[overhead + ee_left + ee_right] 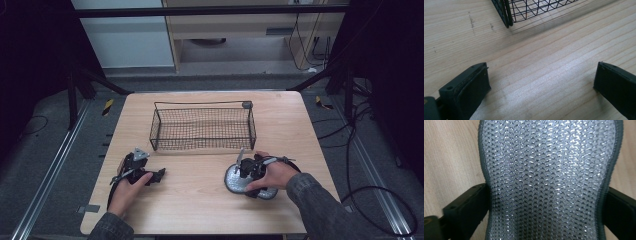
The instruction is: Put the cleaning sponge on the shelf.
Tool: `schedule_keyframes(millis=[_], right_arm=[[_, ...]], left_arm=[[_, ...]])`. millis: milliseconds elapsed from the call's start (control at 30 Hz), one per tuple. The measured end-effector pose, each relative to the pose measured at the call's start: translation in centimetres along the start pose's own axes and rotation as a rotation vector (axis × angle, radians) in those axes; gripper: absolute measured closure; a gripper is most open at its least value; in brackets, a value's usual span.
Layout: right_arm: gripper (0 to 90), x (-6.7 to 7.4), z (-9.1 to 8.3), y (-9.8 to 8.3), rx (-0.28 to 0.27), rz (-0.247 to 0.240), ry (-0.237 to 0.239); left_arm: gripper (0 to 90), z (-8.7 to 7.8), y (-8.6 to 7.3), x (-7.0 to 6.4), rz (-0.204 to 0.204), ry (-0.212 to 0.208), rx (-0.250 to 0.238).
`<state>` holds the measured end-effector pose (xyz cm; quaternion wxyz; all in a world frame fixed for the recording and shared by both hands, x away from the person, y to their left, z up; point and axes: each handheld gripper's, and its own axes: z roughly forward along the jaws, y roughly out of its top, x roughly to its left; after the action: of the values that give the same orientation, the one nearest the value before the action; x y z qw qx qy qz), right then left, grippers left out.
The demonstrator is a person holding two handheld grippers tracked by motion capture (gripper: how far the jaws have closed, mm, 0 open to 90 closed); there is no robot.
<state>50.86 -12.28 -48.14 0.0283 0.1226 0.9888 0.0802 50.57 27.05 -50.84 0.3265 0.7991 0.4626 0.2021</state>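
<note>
Silver mesh pad (546, 177) lies between right gripper's (248, 168) spread fingers; left gripper (142, 170) rests open

Even overhead light brightens the table (210, 200) amid dark surroundings; glints speckle the sharp silvery mesh pad (549, 180).

left gripper (159, 175) – jaws wide, pointing 3 o'clock, hand gripping | right gripper (239, 165) – jaws spread, pointing 9 o'clock, hand on top
</note>
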Motion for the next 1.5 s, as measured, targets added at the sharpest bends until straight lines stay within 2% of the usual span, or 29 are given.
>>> schedule_keyframes(millis=[67,367,567,1167,1500], right_arm=[[0.8,0.0,0.1,0.1,0.001,0.021,0.01],[10.1,-0.2,-0.3,0.0,-0.008,0.035,0.008],[14.6,-0.3,-0.5,-0.1,-0.015,0.026,0.011],[16.3,-0.2,-0.8,-0.2,-0.024,0.034,0.02],[16.3,-0.2,-2.9,0.0,-0.065,0.042,-0.007]], left_arm=[[0.0,0.0,0.0,0.0,0.0,0.0,0.0],[0.0,0.0,0.0,0.0,0.0,0.0,0.0],[0.0,0.0,0.0,0.0,0.001,0.0,0.0],[0.0,0.0,0.0,0.0,0.001,0.0,0.0],[0.0,0.0,0.0,0.0,0.001,0.0,0.0]])
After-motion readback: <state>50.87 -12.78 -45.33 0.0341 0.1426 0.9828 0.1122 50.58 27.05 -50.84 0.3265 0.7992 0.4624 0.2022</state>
